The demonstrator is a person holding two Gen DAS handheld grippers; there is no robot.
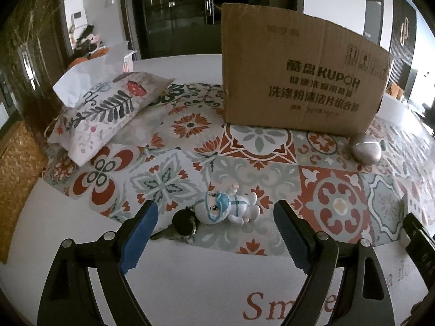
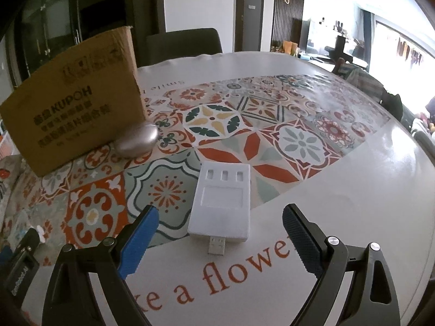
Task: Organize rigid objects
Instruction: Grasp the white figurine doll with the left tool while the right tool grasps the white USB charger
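A small white figurine with a blue mask [image 1: 229, 206] lies on its side on the patterned tablecloth [image 1: 176, 141], joined to a black key fob with keys [image 1: 183, 225]. My left gripper [image 1: 216, 217] is open just in front of them, with nothing between its blue pads. A white plastic case with a USB plug [image 2: 221, 203] lies flat before my right gripper [image 2: 220, 224], which is open and straddles the case's near end without touching. A silver egg-shaped object [image 2: 138, 140] [image 1: 365, 150] rests against the brown cardboard box [image 1: 296, 68] [image 2: 73, 100].
A floral fabric tissue cover [image 1: 100, 111] with white tissue sticking out lies at the left of the table. A woven basket [image 1: 16, 179] stands beyond the left edge. A dark chair [image 2: 182, 43] is behind the table. The other gripper shows at the left edge [image 2: 19, 260].
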